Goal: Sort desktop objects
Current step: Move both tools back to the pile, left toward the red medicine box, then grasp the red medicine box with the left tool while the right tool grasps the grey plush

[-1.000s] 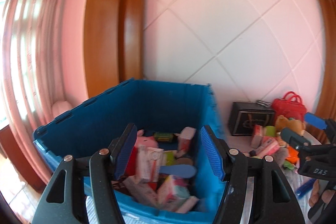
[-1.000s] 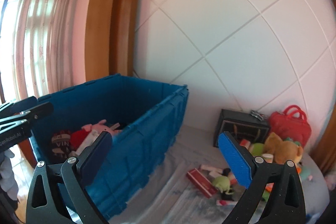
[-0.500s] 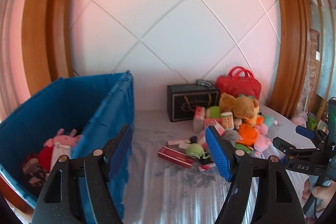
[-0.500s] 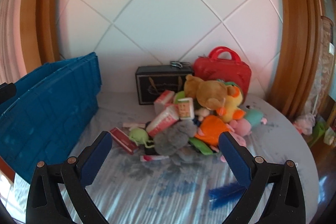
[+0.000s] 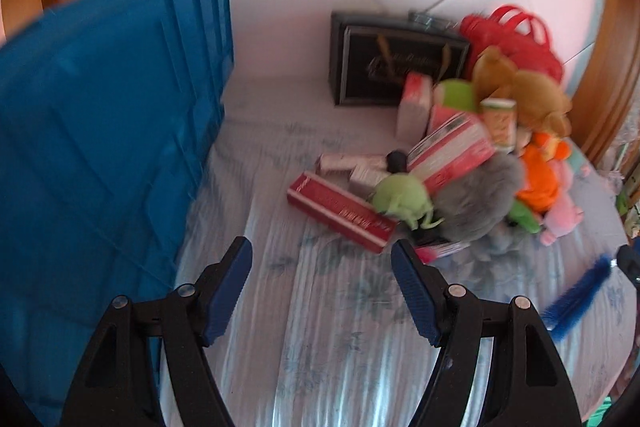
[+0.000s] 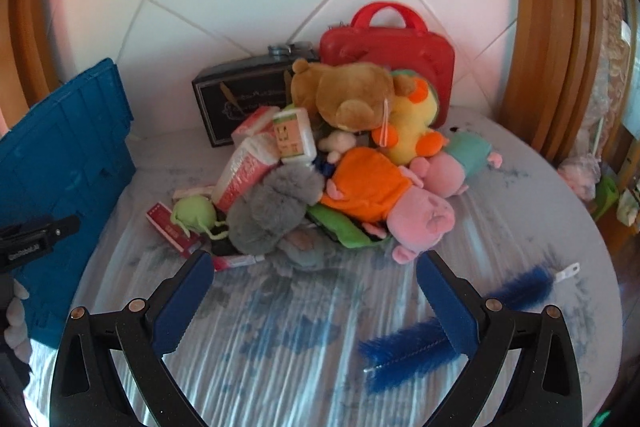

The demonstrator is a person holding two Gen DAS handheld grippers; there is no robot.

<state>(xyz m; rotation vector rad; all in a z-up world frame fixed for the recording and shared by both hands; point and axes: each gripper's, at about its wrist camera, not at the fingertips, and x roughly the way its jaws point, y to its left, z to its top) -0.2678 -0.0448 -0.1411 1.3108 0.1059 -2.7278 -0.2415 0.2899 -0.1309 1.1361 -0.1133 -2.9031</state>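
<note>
A heap of toys and boxes lies on the round table. It holds a brown bear (image 6: 348, 95), a grey furry toy (image 6: 272, 211), a pink pig in orange (image 6: 384, 195), a green plush (image 5: 404, 197) and a long red box (image 5: 340, 211). A blue bin (image 5: 100, 131) stands at the left; its side also shows in the right wrist view (image 6: 60, 155). My left gripper (image 5: 320, 291) is open and empty above the cloth, in front of the red box. My right gripper (image 6: 316, 303) is open and empty in front of the heap.
A black case (image 6: 240, 99) and a red case (image 6: 388, 47) stand against the tiled wall behind the heap. A blue bristle brush (image 6: 448, 327) lies on the cloth by my right fingers; it also shows in the left wrist view (image 5: 576, 297). Wooden frames flank the wall.
Both grippers have swung right from the blue bin to the heap and dipped toward the table. Both stayed open and empty.
</note>
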